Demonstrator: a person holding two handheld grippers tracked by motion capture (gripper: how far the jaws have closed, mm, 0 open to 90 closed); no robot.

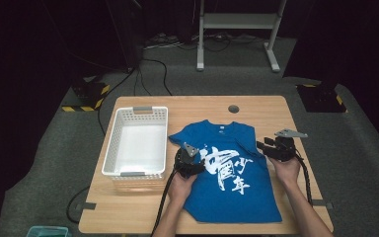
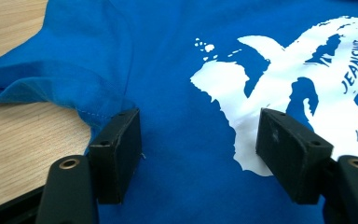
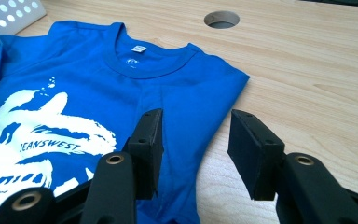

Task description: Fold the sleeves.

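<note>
T-shirts: one blue T-shirt under my hands.
Baskets: one white basket.
Grippers: my two, left gripper and right gripper.
Tables: one wooden table.

In the high view, the left gripper covers part of the white print on the blue T-shirt, and the lettering there is too small to read (only "JEANSWEST" comes clear, in the right gripper view). The left gripper view cuts the T-shirt off at its top, right and bottom edges, the print running out of frame at right. A teal container at the high view's bottom edge is cropped, and the dark surroundings beyond the wooden table swallow all detail.
</note>
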